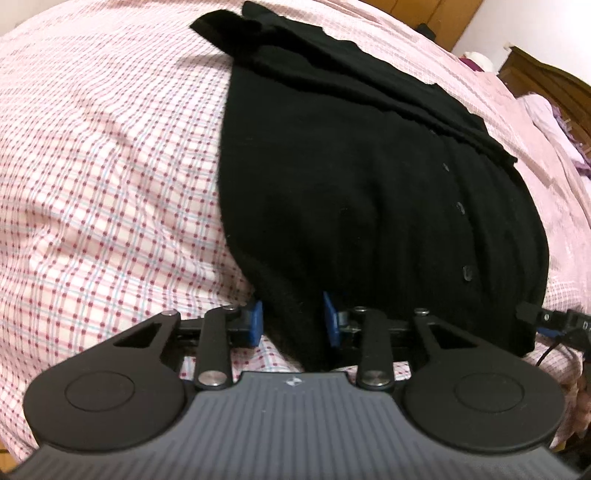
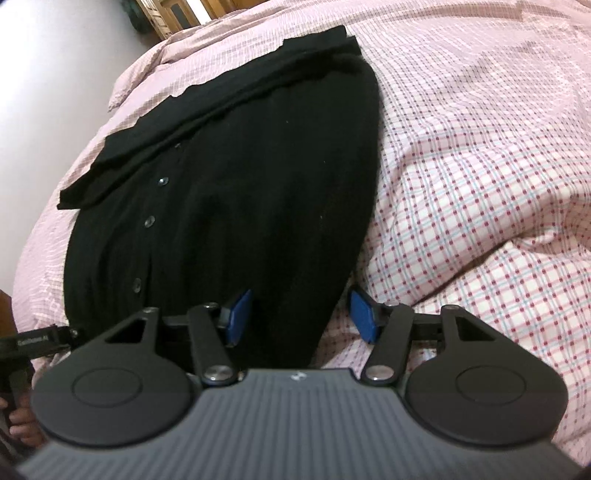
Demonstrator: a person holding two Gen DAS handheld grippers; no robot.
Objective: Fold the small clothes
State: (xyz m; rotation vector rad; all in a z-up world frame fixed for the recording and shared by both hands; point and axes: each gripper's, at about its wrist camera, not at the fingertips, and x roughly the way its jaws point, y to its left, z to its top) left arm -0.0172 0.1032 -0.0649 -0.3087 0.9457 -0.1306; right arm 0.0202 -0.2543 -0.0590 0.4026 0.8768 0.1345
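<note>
cardigan (image 1: 351,184) hem between both tongs: left (image 1: 293,321) pinching it, right (image 2: 301,314) agape; fabric hides contact.

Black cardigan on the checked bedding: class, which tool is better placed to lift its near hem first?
Probably the left tool: its pads already pinch the black cardigan hem; the right tool straddles it wider.

A pink checked bedsheet (image 1: 110,166) covers the bed, creased in soft folds; a wooden headboard (image 1: 546,77) stands at its far end; wooden furniture (image 2: 173,14) shows beyond the bed beside a white wall (image 2: 55,55).
</note>
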